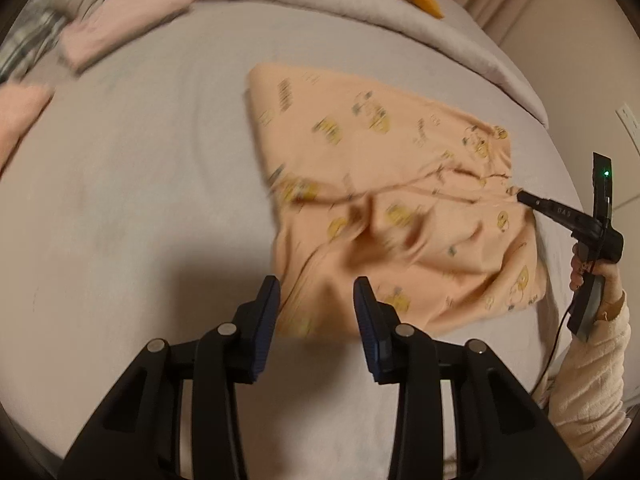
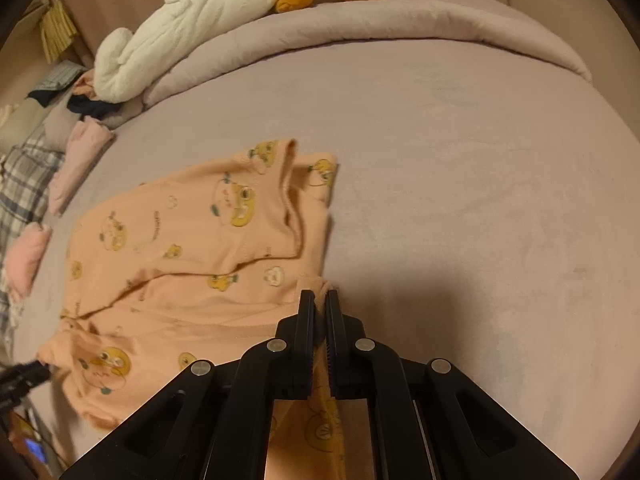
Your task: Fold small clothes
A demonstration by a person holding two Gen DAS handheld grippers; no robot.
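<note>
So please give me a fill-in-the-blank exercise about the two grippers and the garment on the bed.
1. The right gripper is shut on the ____ garment.
2. The left gripper has its fingers ____, with nothing held between them.
3. The white plush toy has ____ feet.

Missing words: peach; open; orange

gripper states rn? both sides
Left gripper: open, holding nothing, over the near edge of the peach garment.
Right gripper: closed on the peach garment's edge.
</note>
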